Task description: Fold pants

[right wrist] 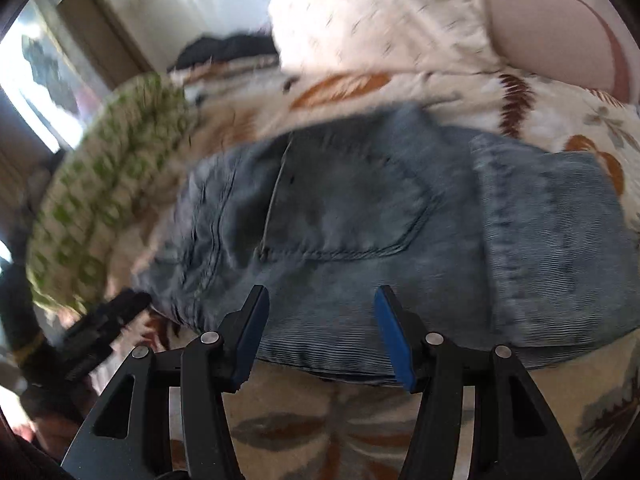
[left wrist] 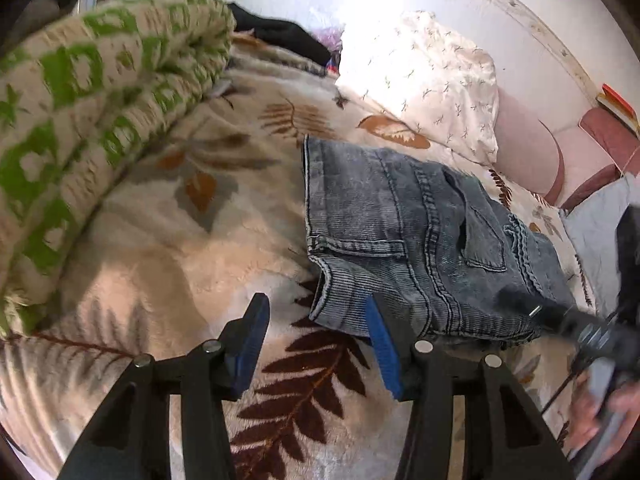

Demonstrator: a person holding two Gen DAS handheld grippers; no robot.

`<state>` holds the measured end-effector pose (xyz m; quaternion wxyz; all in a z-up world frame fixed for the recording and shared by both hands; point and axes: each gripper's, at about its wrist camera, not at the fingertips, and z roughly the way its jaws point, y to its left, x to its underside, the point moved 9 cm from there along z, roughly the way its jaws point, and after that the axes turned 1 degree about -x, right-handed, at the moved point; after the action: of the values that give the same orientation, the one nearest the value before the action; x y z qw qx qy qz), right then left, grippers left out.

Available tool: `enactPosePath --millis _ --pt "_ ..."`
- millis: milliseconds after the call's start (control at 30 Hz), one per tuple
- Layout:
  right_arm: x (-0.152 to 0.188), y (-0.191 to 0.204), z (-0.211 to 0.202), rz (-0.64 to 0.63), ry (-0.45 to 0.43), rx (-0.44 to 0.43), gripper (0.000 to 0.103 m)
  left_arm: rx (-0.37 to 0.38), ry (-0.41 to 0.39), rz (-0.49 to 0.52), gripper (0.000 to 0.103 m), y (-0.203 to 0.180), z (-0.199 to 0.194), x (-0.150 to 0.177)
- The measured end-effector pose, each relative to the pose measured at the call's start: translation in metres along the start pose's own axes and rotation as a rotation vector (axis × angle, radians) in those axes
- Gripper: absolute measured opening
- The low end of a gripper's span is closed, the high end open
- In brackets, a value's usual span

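Grey-blue jeans (left wrist: pixel 412 236) lie folded in a compact stack on a leaf-patterned blanket (left wrist: pixel 168 240). My left gripper (left wrist: pixel 316 336) is open and empty, just in front of the stack's near left corner. The right gripper appears blurred at the right edge of the left wrist view (left wrist: pixel 560 316). In the right wrist view the jeans (right wrist: pixel 360 216) fill the middle, back pocket up. My right gripper (right wrist: pixel 320 332) is open and empty over their near edge. The left gripper shows blurred at the left (right wrist: pixel 108 320).
A rolled green-and-cream quilt (left wrist: pixel 92 120) lies along the left. A white patterned pillow (left wrist: pixel 432 80) and pink cushions (left wrist: pixel 532 160) sit behind the jeans. Dark clothes (left wrist: pixel 280 32) lie at the far end of the bed.
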<state>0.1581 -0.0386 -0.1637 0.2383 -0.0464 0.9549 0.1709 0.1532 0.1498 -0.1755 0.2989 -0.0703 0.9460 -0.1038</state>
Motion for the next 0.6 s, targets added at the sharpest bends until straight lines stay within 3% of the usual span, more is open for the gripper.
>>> enactPosePath --millis 100,233,300,500,600 --pt "0.017 0.008 0.021 -0.035 0.039 0.076 0.056 -0.015 0.090 0.011 0.053 0.005 0.017 0.012" --pt "0.023 0.009 0.026 -0.052 0.051 0.106 0.056 -0.043 0.099 0.080 0.053 -0.001 0.019 0.016" --pt "0.023 0.011 0.028 -0.064 0.084 0.117 0.056 -0.032 0.098 0.052 0.053 0.000 0.017 0.014" --pt "0.006 0.018 0.017 -0.021 0.153 0.080 0.056 0.029 0.053 -0.074 0.053 0.007 0.008 0.002" --pt "-0.023 0.035 -0.002 -0.070 0.102 0.077 0.058 0.033 -0.015 -0.119 0.064 0.011 -0.001 -0.008"
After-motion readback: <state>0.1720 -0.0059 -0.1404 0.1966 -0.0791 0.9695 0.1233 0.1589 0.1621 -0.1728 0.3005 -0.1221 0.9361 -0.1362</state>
